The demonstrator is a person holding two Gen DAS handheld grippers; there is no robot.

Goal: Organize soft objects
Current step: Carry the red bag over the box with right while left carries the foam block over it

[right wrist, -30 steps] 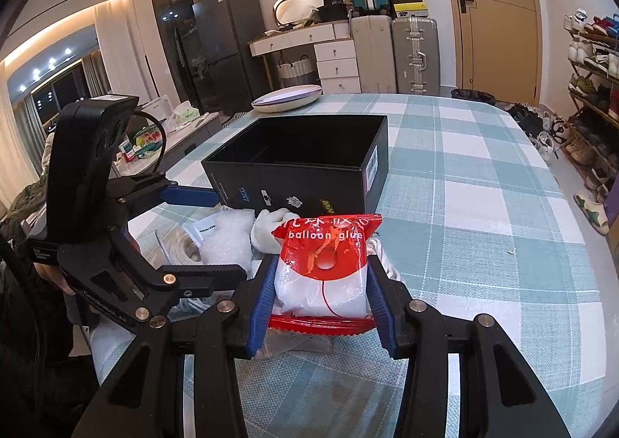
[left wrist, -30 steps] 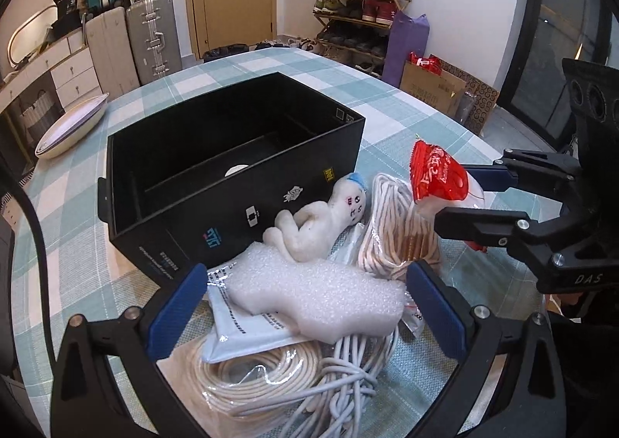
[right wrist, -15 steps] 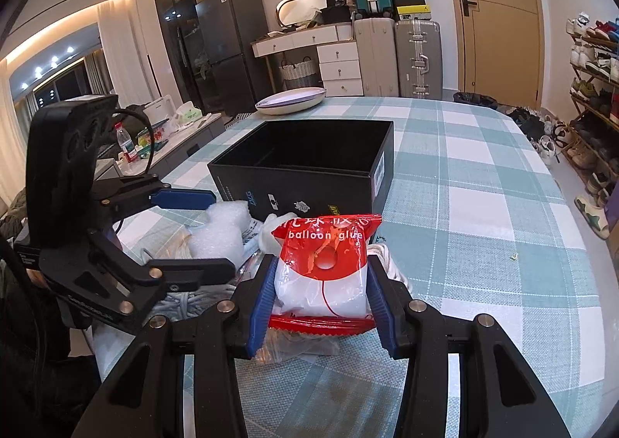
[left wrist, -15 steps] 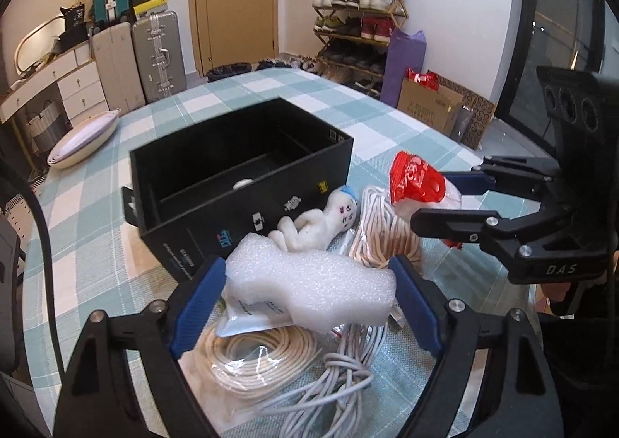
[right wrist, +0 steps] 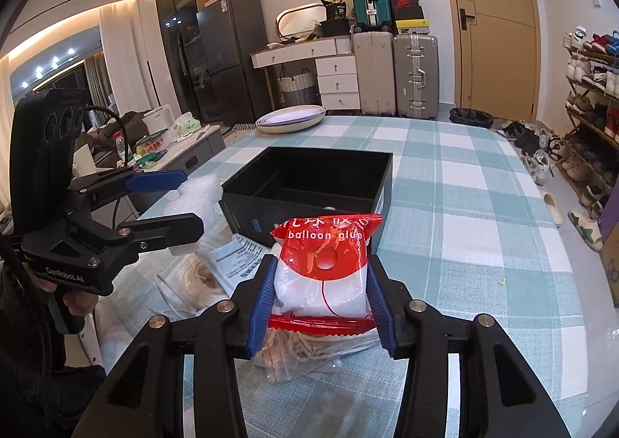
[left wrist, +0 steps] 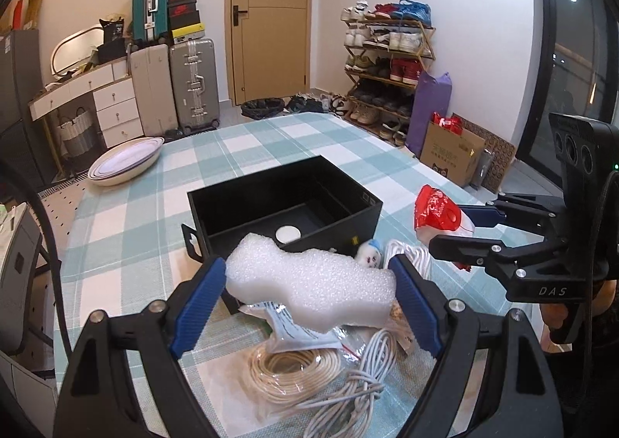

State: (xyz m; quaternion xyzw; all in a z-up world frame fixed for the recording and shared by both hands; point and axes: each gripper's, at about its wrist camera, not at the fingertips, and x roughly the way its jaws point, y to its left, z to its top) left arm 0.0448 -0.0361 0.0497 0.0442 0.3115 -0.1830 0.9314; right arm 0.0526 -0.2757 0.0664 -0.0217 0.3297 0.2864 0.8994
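**Foam and glue packet held above the counter**

While the left tool clamps a white foam block just before the open black box, the right tool pinches a red balloon-glue packet above bagged cords on the counter.

Warm indoor light, brightest from a glowing ceiling cove far left of the right gripper; both fisheye views stay sharp, edges bowed, corners blacked out, shadows soft.
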